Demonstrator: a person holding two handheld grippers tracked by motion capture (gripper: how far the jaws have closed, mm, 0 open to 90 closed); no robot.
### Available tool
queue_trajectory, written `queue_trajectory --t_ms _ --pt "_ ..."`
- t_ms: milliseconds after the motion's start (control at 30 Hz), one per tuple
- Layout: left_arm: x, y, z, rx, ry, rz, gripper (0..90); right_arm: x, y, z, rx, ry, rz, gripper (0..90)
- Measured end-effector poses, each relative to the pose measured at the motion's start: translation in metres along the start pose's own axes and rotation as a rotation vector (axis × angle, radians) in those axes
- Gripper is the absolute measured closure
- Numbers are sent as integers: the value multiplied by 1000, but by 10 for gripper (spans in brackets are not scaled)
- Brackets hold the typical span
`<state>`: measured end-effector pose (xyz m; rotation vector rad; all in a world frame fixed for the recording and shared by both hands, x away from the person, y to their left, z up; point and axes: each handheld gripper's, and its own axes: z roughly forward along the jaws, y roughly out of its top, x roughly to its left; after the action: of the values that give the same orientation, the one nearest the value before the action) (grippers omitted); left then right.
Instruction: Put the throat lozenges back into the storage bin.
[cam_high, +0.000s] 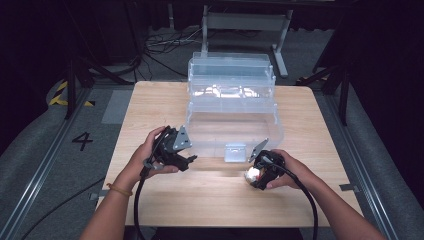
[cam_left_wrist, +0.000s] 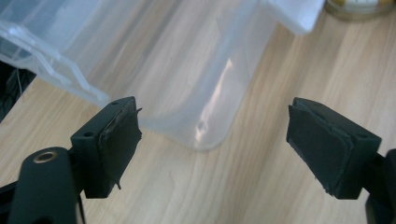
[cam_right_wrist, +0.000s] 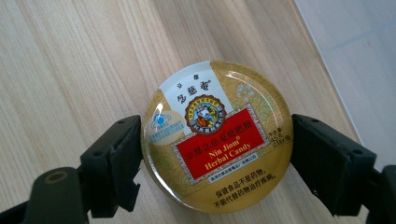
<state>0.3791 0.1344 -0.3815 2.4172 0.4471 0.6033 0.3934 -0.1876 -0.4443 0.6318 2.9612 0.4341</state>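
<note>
On the table (cam_high: 210, 200), my right gripper (cam_right_wrist: 217, 140) clamps the round candy tin (cam_right_wrist: 217, 135), label legible in its own view; my left gripper (cam_left_wrist: 215, 140) stands apart, empty, before the clear box (cam_left_wrist: 187, 70).

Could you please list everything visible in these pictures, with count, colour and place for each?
Table: one, light wood, centre of the floor.
Box: one, clear plastic, lid raised, far middle of the table.
Latch: one, clear, on the box's near wall.
Tin: one, round, gold with a red label, flat on the table between the right claw's pads.
Desk frame: one, grey, behind the table.
Cables: several, black, on the floor behind the table.
Left claw: black, open, near the box's left corner.
Right claw: black, around the tin.
</note>
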Motion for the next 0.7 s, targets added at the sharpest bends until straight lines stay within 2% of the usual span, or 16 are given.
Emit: queue_trajectory --t_ms 167,300,367,400,500,533,600,633,667,700 --pt "-10 -21 -3 14 -24 -28 174 -1 0 2 9 2 -1 196" --pt "-24 -43 6 28 -58 -45 182 -2 1 5 16 10 5 194" --pt "-29 -52 13 51 -85 -49 186 -1 2 6 21 10 9 193" --pt "-30 -58 17 69 -85 -56 184 -1 2 7 19 8 7 193" --pt "-33 -71 27 88 -107 -98 188 -1 2 7 25 7 5 196" --pt "-33 -71 27 88 -107 -98 187 -1 2 7 25 7 5 196" --pt "-33 -81 35 99 -117 -115 187 -1 2 8 23 7 2 196" --pt "-29 -88 38 67 -144 -167 175 -2 2 8 18 12 -3 198" --pt "-29 -88 38 67 -144 -167 173 -2 2 8 18 12 -3 198" --pt "-28 -90 38 58 -147 -186 173 -2 2 8 19 11 -4 197"
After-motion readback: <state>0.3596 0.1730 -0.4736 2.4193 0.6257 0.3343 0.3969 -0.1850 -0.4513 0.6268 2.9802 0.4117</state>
